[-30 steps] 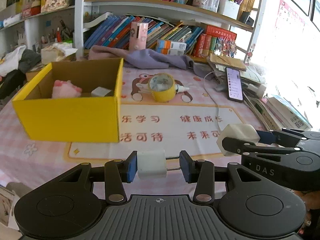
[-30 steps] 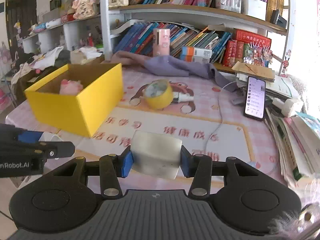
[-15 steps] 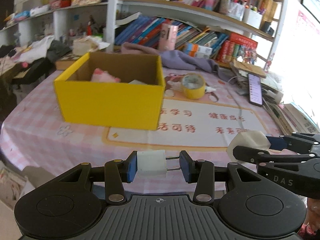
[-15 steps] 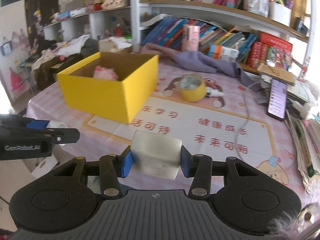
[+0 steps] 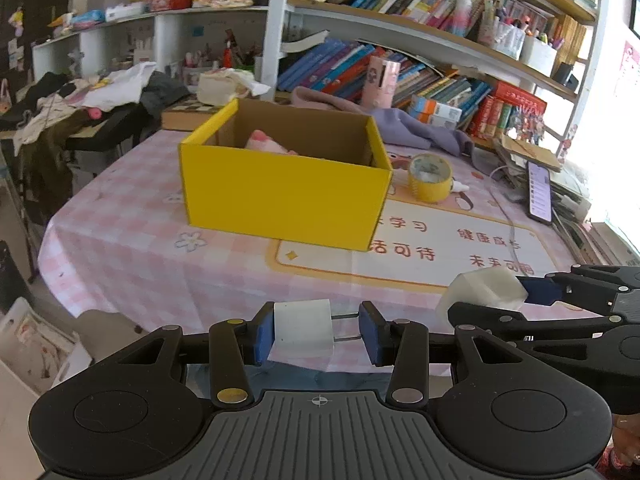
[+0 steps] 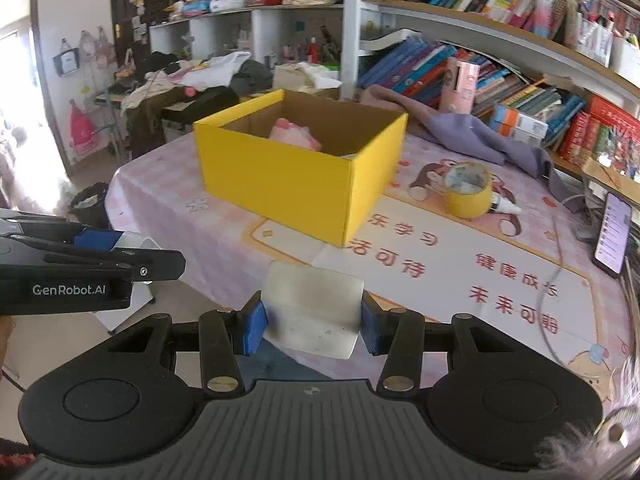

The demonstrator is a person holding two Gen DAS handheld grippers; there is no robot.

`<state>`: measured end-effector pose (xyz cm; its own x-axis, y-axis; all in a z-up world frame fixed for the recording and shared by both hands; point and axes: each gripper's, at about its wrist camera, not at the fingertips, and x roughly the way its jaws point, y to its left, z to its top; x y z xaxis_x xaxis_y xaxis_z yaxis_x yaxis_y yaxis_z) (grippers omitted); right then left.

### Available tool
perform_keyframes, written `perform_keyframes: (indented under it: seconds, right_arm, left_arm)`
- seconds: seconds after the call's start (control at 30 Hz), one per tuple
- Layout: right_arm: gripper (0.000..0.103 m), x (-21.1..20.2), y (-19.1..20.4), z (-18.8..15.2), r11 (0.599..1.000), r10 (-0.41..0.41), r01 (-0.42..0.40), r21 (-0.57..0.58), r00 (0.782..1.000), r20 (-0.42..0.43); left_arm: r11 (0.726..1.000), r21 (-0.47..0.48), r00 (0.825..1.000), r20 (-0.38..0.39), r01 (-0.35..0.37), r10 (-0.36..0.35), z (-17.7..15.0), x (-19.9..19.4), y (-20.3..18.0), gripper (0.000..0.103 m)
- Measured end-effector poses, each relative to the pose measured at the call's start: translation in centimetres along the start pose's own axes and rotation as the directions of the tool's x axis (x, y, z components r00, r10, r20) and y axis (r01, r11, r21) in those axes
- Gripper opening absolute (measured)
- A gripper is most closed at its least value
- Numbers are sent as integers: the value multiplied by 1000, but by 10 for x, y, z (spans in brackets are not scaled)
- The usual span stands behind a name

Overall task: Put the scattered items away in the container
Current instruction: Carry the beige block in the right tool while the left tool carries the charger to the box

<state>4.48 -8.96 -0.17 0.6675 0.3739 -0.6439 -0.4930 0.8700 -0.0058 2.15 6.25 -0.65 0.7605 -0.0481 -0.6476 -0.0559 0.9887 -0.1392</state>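
An open yellow cardboard box [image 5: 284, 196] [image 6: 288, 176] stands on the pink checked table, with a pink plush toy [image 5: 266, 145] [image 6: 294, 134] inside. My left gripper [image 5: 316, 334] is shut on a white charger plug [image 5: 303, 328]; its two prongs reach the right pad. It hovers off the table's near edge, short of the box. My right gripper [image 6: 312, 322] is shut on a translucent white block [image 6: 314, 310]. Each gripper shows in the other's view: the right gripper [image 5: 484, 292] at the right, the left gripper [image 6: 128, 246] at the left. A yellow tape roll [image 5: 430, 178] [image 6: 468, 190] lies right of the box.
A small white bottle [image 6: 506, 204] lies beside the tape. A phone [image 5: 538, 192] [image 6: 610, 236] with a white cable rests at the table's right, by stacked books. A purple cloth [image 6: 472, 136] and bookshelves lie behind the box. Clothes are piled on a desk at the far left.
Both grippers have drawn back from the table and swung, so the box now sits farther off and nearer the middle of each view. Both keep their holds.
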Motion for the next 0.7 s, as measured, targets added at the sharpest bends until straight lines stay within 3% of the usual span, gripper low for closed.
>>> perform_keyframes:
  seconds: [0.7]
  right_arm:
    - [45,29,31,21,989,122,-123,-78,992,-25]
  left_arm:
    - [995,-60,997,-3,-74,74,5,2,32,42]
